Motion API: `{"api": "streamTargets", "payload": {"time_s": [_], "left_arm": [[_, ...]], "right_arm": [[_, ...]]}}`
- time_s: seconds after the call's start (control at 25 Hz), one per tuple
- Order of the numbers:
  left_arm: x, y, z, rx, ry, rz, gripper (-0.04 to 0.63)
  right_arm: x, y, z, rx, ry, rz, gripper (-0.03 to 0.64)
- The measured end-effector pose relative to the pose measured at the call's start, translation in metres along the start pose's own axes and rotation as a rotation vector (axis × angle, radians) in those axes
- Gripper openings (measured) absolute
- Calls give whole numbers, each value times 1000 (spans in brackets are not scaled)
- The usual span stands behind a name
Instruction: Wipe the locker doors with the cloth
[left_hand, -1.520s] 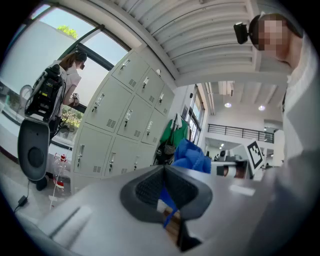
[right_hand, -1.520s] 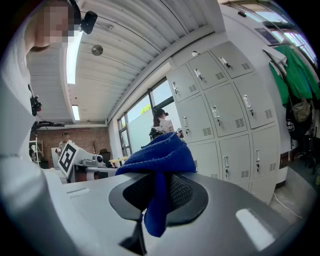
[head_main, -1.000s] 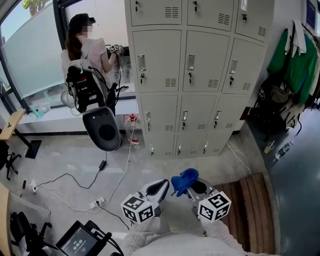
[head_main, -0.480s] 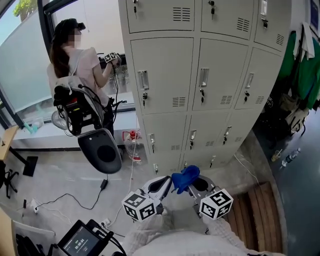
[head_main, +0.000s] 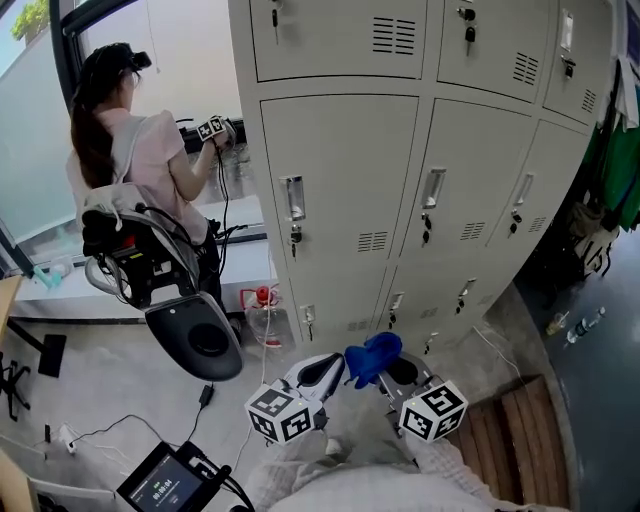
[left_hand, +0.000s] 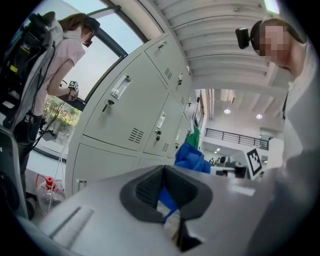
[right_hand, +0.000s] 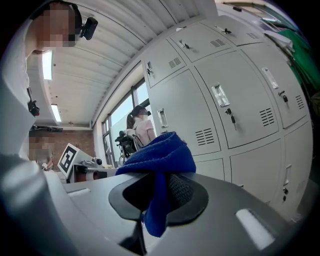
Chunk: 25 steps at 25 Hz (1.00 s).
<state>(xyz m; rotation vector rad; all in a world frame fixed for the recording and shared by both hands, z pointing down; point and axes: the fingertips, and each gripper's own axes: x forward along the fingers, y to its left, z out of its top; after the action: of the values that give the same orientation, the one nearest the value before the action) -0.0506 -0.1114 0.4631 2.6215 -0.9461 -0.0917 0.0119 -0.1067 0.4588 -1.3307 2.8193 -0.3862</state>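
Grey lockers (head_main: 400, 170) with handles and vents stand ahead, filling the top of the head view; they also show in the right gripper view as lockers (right_hand: 215, 115). A blue cloth (head_main: 372, 358) is bunched between the two grippers, low in the head view. My right gripper (head_main: 388, 372) is shut on it, and the cloth (right_hand: 159, 160) drapes over and down between its pads. My left gripper (head_main: 330, 368) sits just left of the cloth, its pads close together with a thin strip of the blue cloth (left_hand: 165, 200) between them. Both grippers are apart from the lockers.
A person (head_main: 125, 150) with a backpack rig stands at the window to the left. Below are a black-seated chair (head_main: 195, 340), a red-capped bottle (head_main: 262, 297) and floor cables. A wooden platform (head_main: 525, 430) and green clothes (head_main: 625, 150) are at the right, a screen (head_main: 165, 487) at the bottom left.
The lockers have come closer and now look larger in the head view. Both grippers and the cloth keep the same pose relative to me.
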Motion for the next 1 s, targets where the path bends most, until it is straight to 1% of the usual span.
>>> {"api": "streamTargets", "payload": {"time_s": [0.16, 0.32, 0.52, 0.64, 0.76, 0.88, 1.0], "left_arm": [[16, 12, 12, 24, -4, -14, 8], [29, 24, 33, 55, -20, 14, 8], [40, 38, 61, 78, -57, 55, 6], [44, 43, 76, 132, -65, 74, 7], [47, 49, 102, 207, -85, 85, 6], [43, 62, 143, 270, -142, 109, 6], [34, 72, 191, 351, -199, 144, 7]], "right_arm": [[16, -12, 9, -17, -3, 7, 51], [33, -25, 22, -21, -10, 13, 51], [57, -35, 45, -60, -16, 40, 51], [72, -35, 62, -89, -34, 73, 51], [94, -28, 95, -140, -87, 121, 51], [119, -15, 143, -215, -169, 174, 51], [139, 1, 196, -294, -250, 207, 51]]}}
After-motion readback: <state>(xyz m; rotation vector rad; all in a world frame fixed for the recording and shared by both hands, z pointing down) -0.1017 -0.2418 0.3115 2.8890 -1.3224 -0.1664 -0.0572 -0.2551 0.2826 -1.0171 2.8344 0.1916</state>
